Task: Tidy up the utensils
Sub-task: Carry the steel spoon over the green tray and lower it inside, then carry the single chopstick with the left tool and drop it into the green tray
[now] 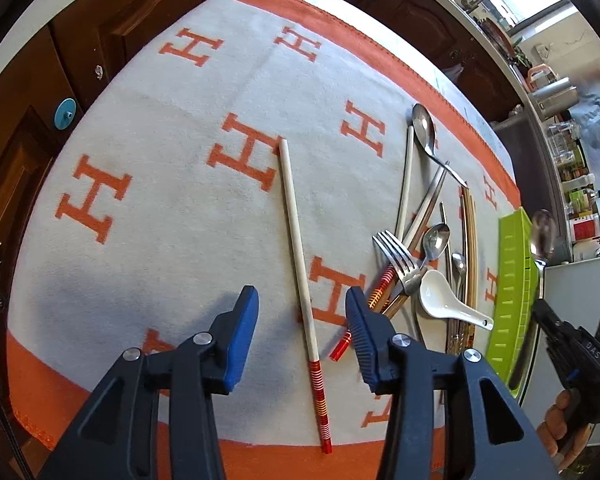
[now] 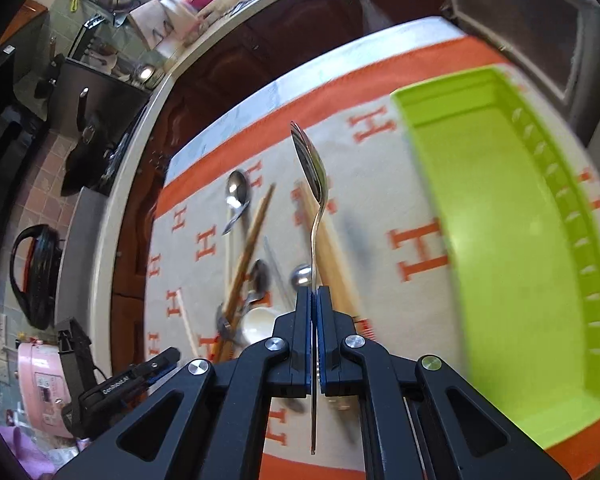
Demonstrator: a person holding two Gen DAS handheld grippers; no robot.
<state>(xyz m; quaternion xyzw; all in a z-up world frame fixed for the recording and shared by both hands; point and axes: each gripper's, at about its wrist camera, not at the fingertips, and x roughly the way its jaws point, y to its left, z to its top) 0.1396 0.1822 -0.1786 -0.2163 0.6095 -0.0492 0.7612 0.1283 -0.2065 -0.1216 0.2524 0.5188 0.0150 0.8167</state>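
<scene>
carry the metal spoon (image 2: 310, 184) level over the green tray (image 2: 500, 240) near the blanket's (image 1: 160, 160) right edge, and lower before releasing. the right gripper (image 2: 315, 300) is clamped tight on its handle, bowl pointing away along the fingers, long axis running with the tray's length. the left gripper (image 1: 302, 312) stands half open and empty astride a pale chopstick (image 1: 296, 240) lying near-to-far.

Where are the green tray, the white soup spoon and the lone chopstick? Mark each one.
green tray (image 2: 496, 216): right wrist view, on its bare floor.
white soup spoon (image 1: 440, 292): left wrist view, on its bowl.
lone chopstick (image 1: 296, 240): left wrist view, on its pale shaft.
</scene>
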